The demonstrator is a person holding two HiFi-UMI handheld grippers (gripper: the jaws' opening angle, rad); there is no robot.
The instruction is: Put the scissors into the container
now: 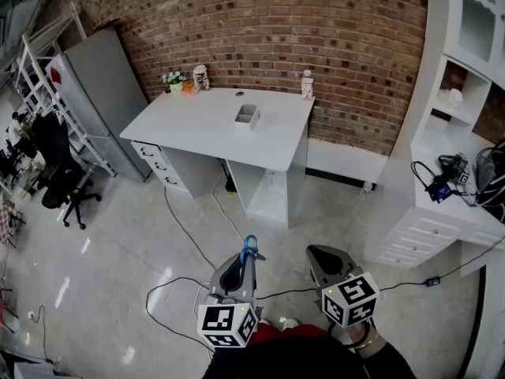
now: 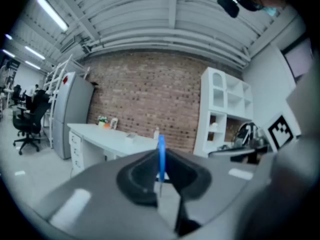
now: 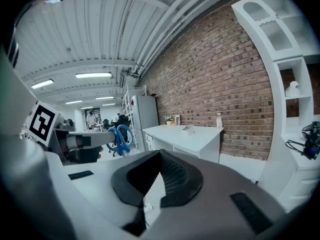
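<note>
On my screen at that moment: two grippers (image 1: 246,260) (image 1: 319,253), one pair of scissors (image 1: 250,248), one container (image 1: 247,114), one desk (image 1: 197,125), one fridge (image 1: 102,85).

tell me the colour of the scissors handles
Blue; the scissors handles show best in the right gripper view.
</note>
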